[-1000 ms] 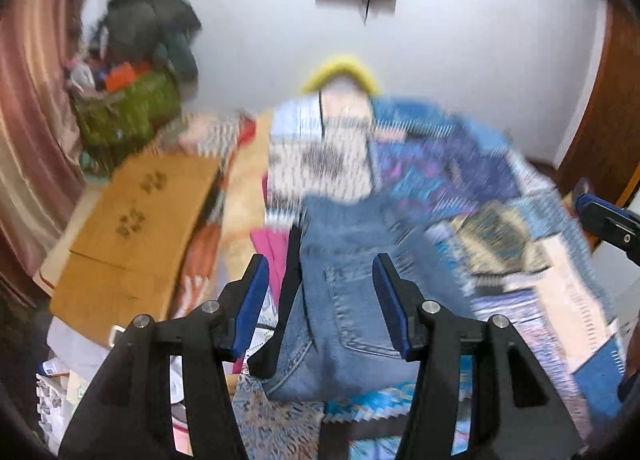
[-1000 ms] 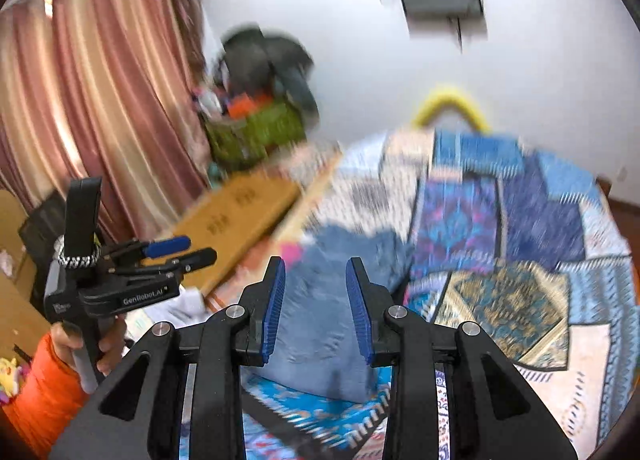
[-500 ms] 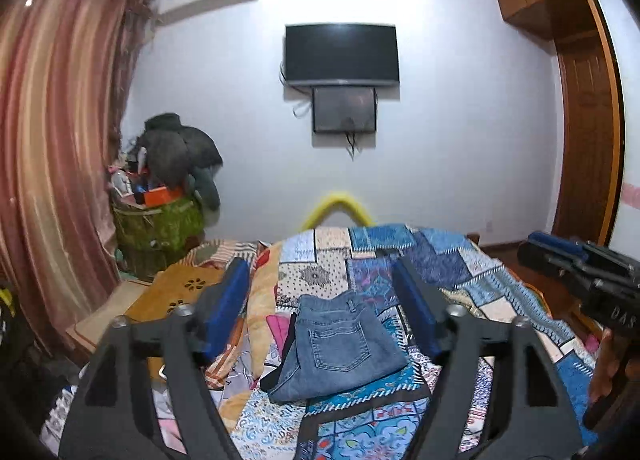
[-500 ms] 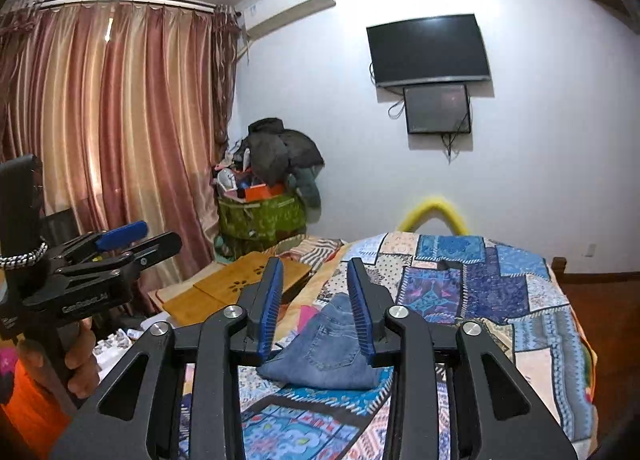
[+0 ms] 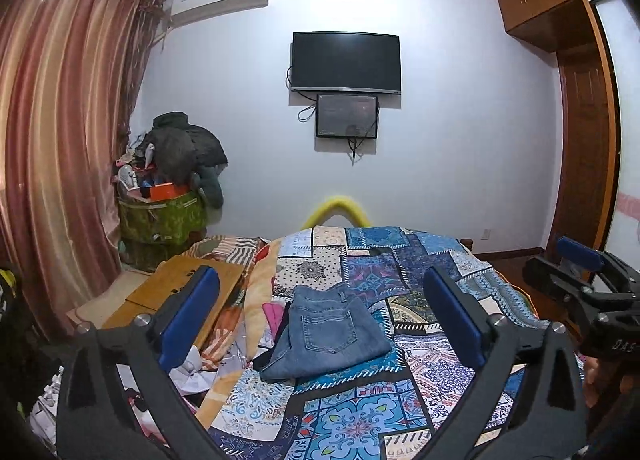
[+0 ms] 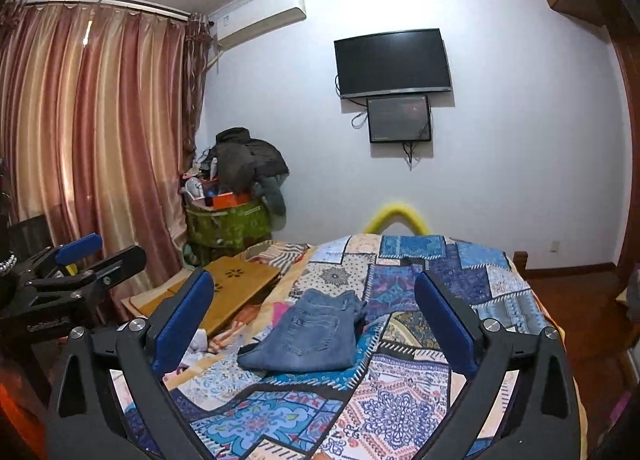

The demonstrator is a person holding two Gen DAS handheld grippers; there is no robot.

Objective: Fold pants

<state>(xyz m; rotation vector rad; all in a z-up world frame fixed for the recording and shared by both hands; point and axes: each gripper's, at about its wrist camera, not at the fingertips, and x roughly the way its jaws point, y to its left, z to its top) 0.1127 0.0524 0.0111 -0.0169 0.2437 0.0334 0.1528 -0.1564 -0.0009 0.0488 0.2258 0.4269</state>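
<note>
Pants: folded blue denim jeans (image 5: 326, 334) lie on patchwork quilt (image 5: 400, 412).
Left gripper (image 5: 320, 320): jaws apart, wider than before, empty.
Right gripper (image 6: 316, 320): jaws opened wide, pulled back.

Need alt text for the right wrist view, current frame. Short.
Folded blue jeans lie on a patchwork quilt covering a bed, framed between the wide-open blue-padded fingers of the right claw, which holds nothing. The left claw shows at the left edge; a dark TV hangs on the white wall beyond.
</note>
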